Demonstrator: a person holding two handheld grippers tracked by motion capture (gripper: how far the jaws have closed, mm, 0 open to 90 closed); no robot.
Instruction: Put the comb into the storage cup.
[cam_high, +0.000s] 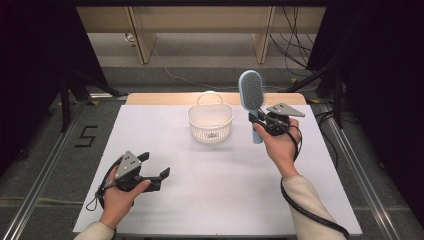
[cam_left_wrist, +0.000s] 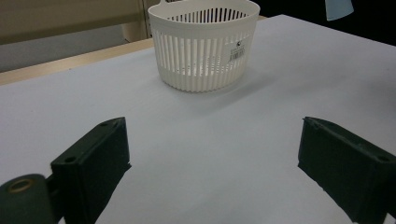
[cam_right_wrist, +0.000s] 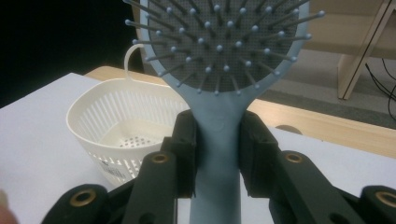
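Note:
A light blue hairbrush (cam_high: 252, 95) stands upright above the table, bristle pad facing the person. My right gripper (cam_high: 262, 121) is shut on its handle; in the right gripper view both black jaws clamp the hairbrush (cam_right_wrist: 219, 135) just below the bristled head. A white slotted basket (cam_high: 210, 122) with a hoop handle sits on the white table (cam_high: 220, 190) to the left of the brush, and it looks empty inside. My left gripper (cam_high: 156, 170) rests low at the front left, jaws wide apart with nothing between them. The basket (cam_left_wrist: 204, 44) lies ahead of those jaws in the left gripper view.
The white sheet covers most of a wooden table, whose far edge (cam_high: 165, 98) shows behind the basket. Metal rails (cam_high: 45, 165) run along both sides on the floor. Wooden furniture legs (cam_high: 142, 45) and cables lie beyond.

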